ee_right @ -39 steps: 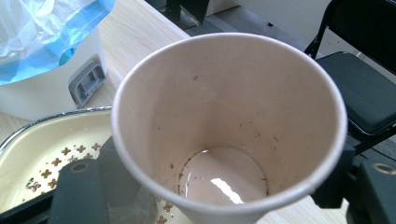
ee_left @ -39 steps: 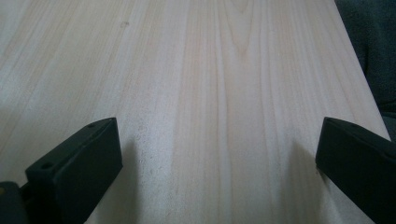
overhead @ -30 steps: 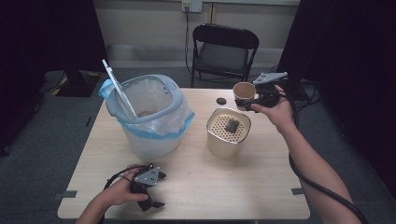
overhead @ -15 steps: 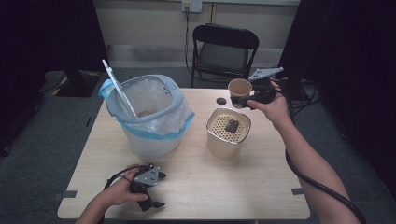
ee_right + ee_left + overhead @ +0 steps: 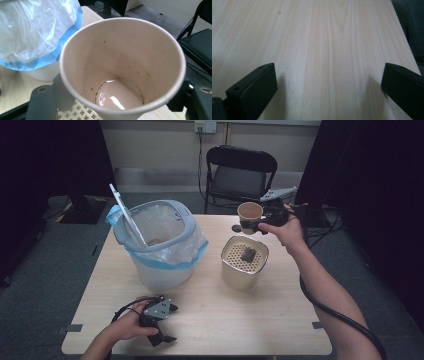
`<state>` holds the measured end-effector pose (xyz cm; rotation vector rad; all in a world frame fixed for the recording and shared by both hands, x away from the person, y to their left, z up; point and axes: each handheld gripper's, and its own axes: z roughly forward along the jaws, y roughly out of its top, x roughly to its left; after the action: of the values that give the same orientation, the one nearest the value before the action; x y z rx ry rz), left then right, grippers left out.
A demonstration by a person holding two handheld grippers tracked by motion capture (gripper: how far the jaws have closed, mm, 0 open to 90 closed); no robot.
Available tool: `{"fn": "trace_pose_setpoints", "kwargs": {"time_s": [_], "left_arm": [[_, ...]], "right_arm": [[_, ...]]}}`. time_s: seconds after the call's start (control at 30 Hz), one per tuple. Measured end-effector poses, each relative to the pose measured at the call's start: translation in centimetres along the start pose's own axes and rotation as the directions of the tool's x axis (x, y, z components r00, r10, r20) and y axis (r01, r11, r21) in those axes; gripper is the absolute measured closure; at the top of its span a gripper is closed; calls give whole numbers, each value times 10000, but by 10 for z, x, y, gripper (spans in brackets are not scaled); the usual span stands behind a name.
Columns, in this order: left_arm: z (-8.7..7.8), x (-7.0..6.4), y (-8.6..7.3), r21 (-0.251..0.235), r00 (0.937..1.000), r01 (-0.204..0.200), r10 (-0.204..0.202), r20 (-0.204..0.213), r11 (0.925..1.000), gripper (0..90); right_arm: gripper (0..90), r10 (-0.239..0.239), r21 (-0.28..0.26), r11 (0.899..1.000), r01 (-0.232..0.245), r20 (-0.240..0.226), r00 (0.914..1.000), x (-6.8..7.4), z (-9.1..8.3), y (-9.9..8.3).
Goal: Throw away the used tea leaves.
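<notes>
a pale wooden bench (image 5: 210, 320) stands on grey carpet in a dim room, with a black folding chair (image 5: 240, 170) behind its far edge. nearest the person, the left gripper (image 5: 159, 322) rests on the bench's near edge, its black fingers (image 5: 253, 90) spread wide with nothing but bare wood between them. further in sits the grey swing-lid bin lined with a clear, blue-trimmed plastic bag (image 5: 160, 245), and to its right the cream perforated-top canister (image 5: 244, 262) with a small dark piece lying on its mesh. beyond that, the right gripper (image 5: 252, 222) holds the brown paper cup (image 5: 122, 67) clamped between its fingers (image 5: 41, 105), upright and clear of the bench, above and just behind the canister. over the last second the cup has risen a little and drifted slightly towards the canister and bin side. in the right gripper view a shallow puddle of brownish liquid and dark specks lie at its bottom, so this looks like a carry towards draining the dregs through the mesh before the cup goes to the bin; that is my guess. the small black round lid (image 5: 236, 227) lies on the bench just beside the cup.
</notes>
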<state>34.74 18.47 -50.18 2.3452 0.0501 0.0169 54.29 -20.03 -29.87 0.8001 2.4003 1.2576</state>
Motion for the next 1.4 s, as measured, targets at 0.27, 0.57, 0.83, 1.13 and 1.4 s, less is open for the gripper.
{"fn": "trace_pose_setpoints", "kwargs": {"time_s": [0.27, 0.57, 0.83, 1.13, 1.4], "left_arm": [[0, 0, 0, -40, 10000, 50, -50, -5, 10000, 0], [0, 0, 0, -36, 10000, 48, -48, -1, 10000, 0], [0, -1, 0, -11, 10000, 58, -58, -17, 10000, 0], [0, -1, 0, -20, 10000, 52, -52, -21, 10000, 0], [0, -1, 0, -10, 10000, 54, -54, -19, 10000, 0]], "right_arm": [[272, -9, 77, 10000, 11, -215, 9998, 4, 2, 12], [271, 35, 39, 10000, -34, -284, 9996, 5, 5, 24], [271, -94, 65, 9999, 96, -370, 9993, 8, 10, 39], [270, -158, 12, 9999, 159, -535, 9984, 15, 15, 55], [270, -270, -177, 9995, 258, -690, 9973, 21, 13, 70]]}}
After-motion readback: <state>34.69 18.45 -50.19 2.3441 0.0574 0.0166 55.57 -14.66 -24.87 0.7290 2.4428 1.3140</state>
